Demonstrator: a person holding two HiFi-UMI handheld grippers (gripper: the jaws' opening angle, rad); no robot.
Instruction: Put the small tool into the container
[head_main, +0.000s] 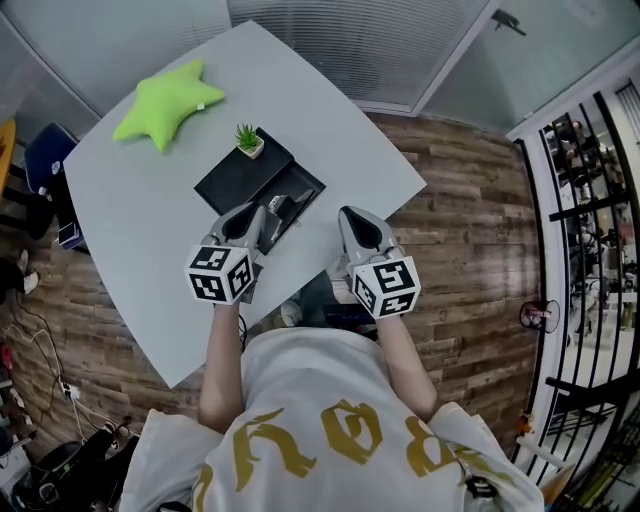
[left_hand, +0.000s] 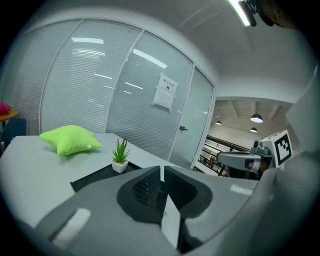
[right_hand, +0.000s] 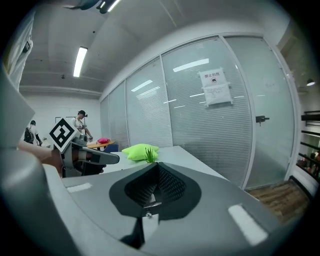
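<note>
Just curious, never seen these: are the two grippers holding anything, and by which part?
Nothing is held. The left gripper and the right gripper both have their jaws closed together, with nothing between them.

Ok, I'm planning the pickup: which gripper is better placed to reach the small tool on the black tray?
Left, probably. The left gripper points at the small tool on the black tray, close by. The right gripper sits farther off near the table edge. Both are shut and empty.

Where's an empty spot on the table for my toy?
Bare table lies between the green star pillow and the black tray, and right of the tray. Crowded at the tray's front, by the left gripper and right gripper.
</note>
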